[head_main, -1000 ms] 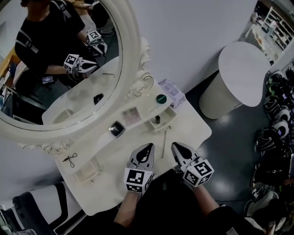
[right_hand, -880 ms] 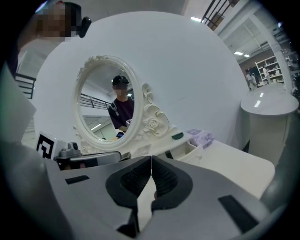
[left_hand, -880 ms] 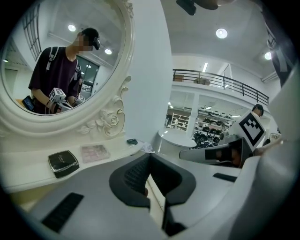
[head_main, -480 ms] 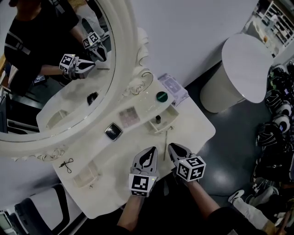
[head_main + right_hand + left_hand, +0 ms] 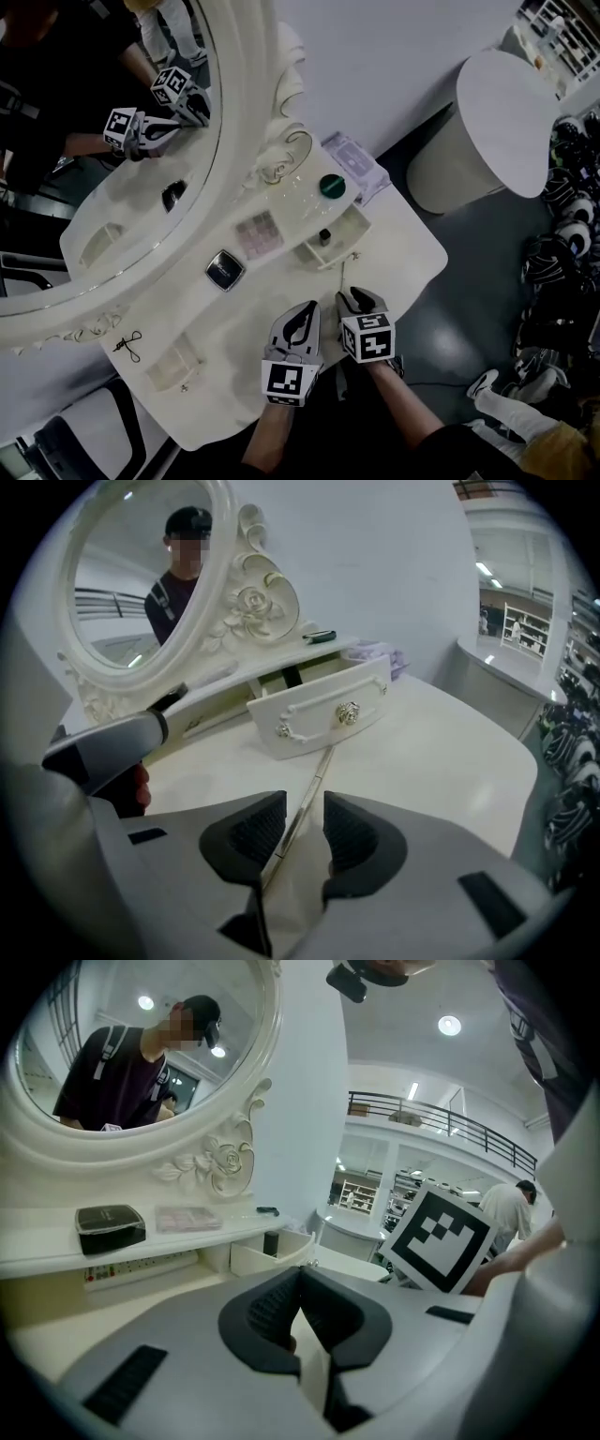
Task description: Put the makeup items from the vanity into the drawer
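The slim makeup stick (image 5: 317, 772), a pencil or a brush handle, I cannot tell which, lies flat on the desk (image 5: 412, 253). It runs lengthwise through the gap between the jaws of the right gripper (image 5: 305, 810). Those jaws have just been opening and stand wide apart on either side of the stick, pads clear of it, so nothing is gripped yet. Just beyond the jaw tips, at the stick's far end, the drawer (image 5: 319, 714) stands pulled out, with a small dark bottle (image 5: 324, 236) already inside.

Farther beyond the jaws, on the shelf under the mirror, a black compact (image 5: 225, 270), an eyeshadow palette (image 5: 258, 232) and a green-capped jar (image 5: 330, 186) still wait. I judge the task to be at an early stage.

The left gripper (image 5: 300, 1279) hangs just beside the right, its jaws closed together on nothing.
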Tool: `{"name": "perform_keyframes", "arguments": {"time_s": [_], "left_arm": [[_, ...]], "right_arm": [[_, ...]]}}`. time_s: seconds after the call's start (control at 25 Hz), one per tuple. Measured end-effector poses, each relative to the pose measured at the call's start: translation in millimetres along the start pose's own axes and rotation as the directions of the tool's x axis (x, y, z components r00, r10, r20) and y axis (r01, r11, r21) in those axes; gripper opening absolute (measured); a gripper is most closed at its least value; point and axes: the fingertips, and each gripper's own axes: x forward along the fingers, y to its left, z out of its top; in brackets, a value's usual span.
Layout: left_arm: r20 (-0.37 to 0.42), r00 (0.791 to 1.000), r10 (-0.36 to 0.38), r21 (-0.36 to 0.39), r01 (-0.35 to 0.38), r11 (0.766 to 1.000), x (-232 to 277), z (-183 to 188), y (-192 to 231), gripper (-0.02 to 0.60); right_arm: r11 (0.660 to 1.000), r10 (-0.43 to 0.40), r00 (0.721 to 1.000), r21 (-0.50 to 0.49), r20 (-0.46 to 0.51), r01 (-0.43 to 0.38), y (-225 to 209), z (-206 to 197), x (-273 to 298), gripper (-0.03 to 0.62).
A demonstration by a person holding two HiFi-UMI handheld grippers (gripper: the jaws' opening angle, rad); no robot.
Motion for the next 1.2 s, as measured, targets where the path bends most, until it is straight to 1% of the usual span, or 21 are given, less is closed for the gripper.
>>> {"name": "perform_keyframes", "arguments": {"time_s": [0.24, 0.52, 0.84, 1.04, 1.2], "left_arm": [[0.002, 1.0, 0.006, -0.027, -0.006, 1.0, 0.4, -1.3, 13.0, 0.015], [0.002, 1.0, 0.005, -0.043, -0.005, 0.999, 1.3, -6.0, 18.4, 0.015], [-0.001, 1.0, 0.003, -0.046, -0.003, 0.999, 4.1, -9.6, 22.1, 0.015], [-0.003, 1.0, 0.006, -0.05, -0.006, 0.999, 4.3, -10.4, 23.8, 0.015], [-0.007, 1.0, 0.004, -0.054, -0.005, 0.999, 4.3, -9.2, 23.5, 0.015]], "right_arm": [[0.996, -0.075, 0.995, -0.06, -0.059, 0.071, -0.7, -6.7, 8.9, 0.13], [0.99, -0.12, 0.991, -0.085, -0.053, 0.115, -1.8, -5.0, 10.7, 0.129], [0.989, -0.132, 0.99, -0.07, -0.05, 0.128, 2.8, -6.0, 10.8, 0.117], [0.99, -0.124, 0.991, -0.07, -0.045, 0.121, 6.9, -4.8, 11.3, 0.076], [0.992, -0.115, 0.993, -0.05, -0.037, 0.113, 5.2, -4.3, 11.3, 0.064]]}}
